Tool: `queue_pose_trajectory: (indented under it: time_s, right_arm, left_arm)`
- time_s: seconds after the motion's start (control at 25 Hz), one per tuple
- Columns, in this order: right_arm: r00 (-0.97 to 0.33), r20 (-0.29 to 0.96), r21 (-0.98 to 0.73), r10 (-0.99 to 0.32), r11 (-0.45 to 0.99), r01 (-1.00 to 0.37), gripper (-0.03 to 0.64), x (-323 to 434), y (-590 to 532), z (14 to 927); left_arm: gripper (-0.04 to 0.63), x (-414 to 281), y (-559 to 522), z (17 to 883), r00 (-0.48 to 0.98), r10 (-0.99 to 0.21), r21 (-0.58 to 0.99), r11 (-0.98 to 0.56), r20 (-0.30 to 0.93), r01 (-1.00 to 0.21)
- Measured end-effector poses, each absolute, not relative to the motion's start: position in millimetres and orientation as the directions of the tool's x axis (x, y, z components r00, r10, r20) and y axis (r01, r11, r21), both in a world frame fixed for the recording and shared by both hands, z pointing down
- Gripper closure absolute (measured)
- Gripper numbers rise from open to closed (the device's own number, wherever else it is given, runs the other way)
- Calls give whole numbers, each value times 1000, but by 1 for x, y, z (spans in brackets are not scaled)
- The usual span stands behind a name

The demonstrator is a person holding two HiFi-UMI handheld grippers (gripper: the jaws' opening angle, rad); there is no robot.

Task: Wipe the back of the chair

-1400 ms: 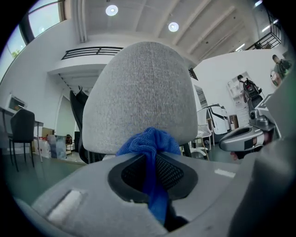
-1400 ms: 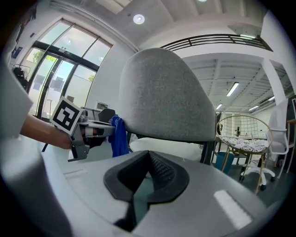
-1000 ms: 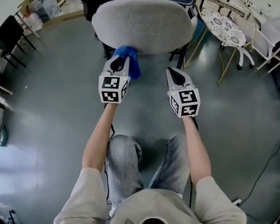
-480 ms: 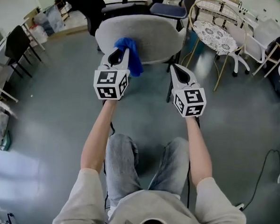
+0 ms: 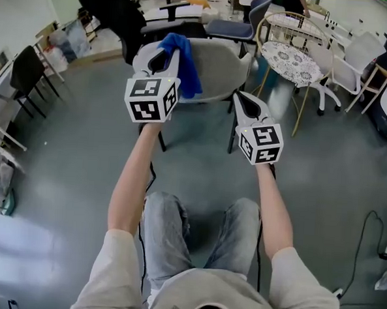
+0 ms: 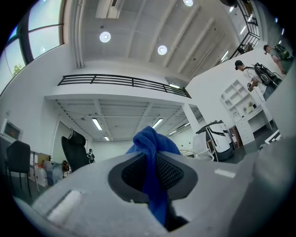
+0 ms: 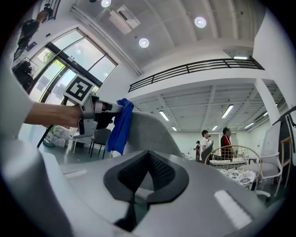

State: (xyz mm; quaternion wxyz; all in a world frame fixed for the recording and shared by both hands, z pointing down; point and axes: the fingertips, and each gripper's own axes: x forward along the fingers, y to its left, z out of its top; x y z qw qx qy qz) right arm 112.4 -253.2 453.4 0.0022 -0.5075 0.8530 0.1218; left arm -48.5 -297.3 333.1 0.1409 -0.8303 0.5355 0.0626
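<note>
Left claw (image 5: 161, 61) high (clamped), right claw (image 5: 244, 103) closed

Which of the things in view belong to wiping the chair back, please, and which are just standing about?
In the job:
- grey fabric chair back
- blue cloth, clamped in the left hand-held gripper
- right hand-held gripper, shut and empty

Just standing about:
- round white patterned table
- white office chair
- black chair
</note>
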Motion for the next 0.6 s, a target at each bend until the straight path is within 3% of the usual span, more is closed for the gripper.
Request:
queue_pose_trajectory:
  time_s: [0.6]
  right_arm:
    - [-469,-49,172,-882,455,-874,615,115,-269,508]
  left_arm:
    - [557,-49,-318,409,417,-889,-135,-397,-188,-908]
